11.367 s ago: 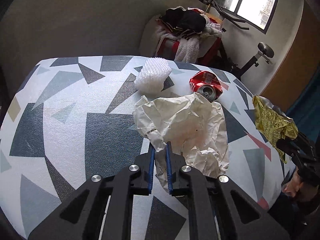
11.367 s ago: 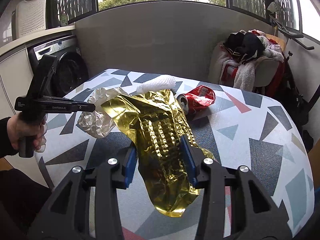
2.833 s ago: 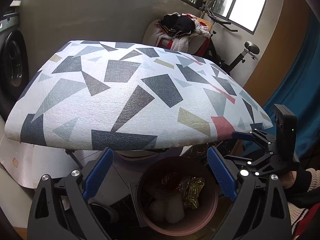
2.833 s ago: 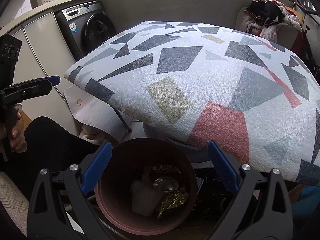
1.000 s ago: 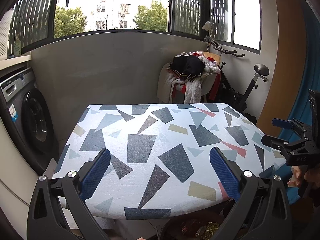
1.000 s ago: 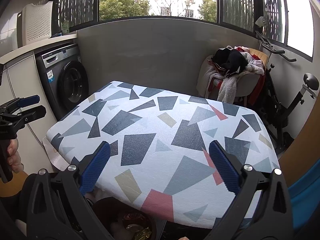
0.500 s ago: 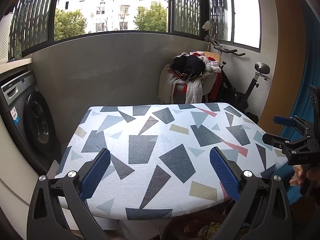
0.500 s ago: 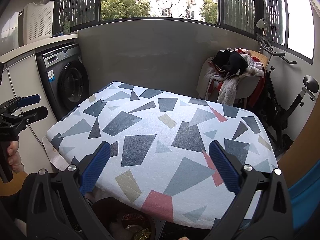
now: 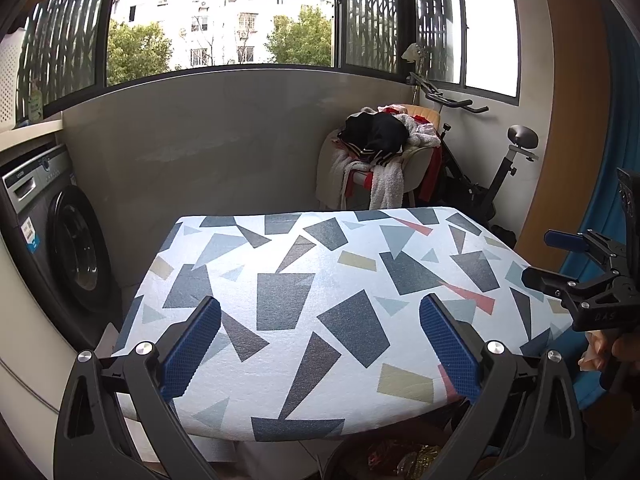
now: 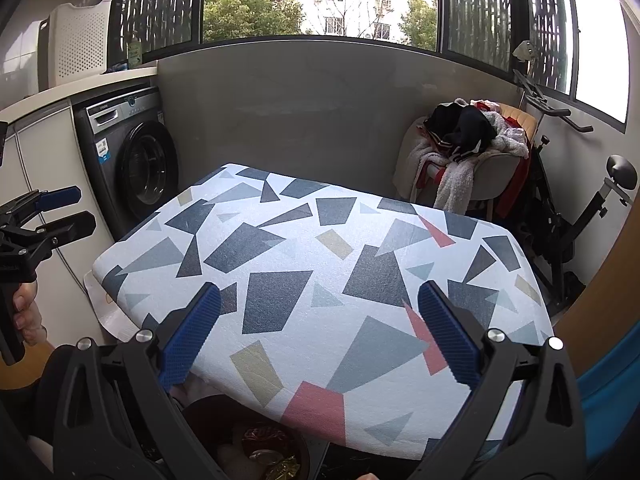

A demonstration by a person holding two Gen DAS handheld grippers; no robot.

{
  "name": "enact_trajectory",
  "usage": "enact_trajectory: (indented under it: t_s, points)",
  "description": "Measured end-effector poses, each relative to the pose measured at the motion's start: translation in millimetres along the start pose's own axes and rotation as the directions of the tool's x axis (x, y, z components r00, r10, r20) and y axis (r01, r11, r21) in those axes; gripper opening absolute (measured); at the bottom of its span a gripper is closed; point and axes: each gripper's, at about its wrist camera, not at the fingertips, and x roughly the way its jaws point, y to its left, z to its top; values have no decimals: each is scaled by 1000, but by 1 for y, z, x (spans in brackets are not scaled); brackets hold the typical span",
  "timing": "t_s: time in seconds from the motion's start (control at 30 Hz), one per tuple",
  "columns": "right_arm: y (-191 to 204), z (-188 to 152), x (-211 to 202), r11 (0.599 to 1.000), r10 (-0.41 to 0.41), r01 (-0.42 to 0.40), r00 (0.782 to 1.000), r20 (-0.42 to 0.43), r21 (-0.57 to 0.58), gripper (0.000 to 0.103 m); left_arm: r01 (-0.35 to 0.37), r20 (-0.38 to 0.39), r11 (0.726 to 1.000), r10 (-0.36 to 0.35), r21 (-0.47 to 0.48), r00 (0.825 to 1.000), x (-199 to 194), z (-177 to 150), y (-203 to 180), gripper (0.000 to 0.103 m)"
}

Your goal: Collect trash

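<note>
Balcony laundry corner with a table (image 9: 320, 280) in a geometric-patterned cover at frame centre. At the bottom edge, below the table, a brown bin (image 10: 224, 412) holds crumpled trash (image 10: 276, 464), gold foil and red scraps. Left gripper (image 9: 320, 344) and right gripper (image 10: 320, 332) are both spread wide, holding nothing.

the table (image 9: 280, 304), covered in a white cloth with grey, beige and red shapes, stretches ahead of both tools

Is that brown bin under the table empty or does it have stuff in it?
Not empty: the bin holds a crushed can and gold foil.
</note>
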Motion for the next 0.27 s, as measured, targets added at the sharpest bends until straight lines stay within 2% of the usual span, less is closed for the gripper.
enact_trajectory:
  t_s: [0.27]
  points:
    - [0,1,0,1000,-1,1,1000,-3,-3,97,-14,-10,1000,14,-3,1000,2,0,0,97]
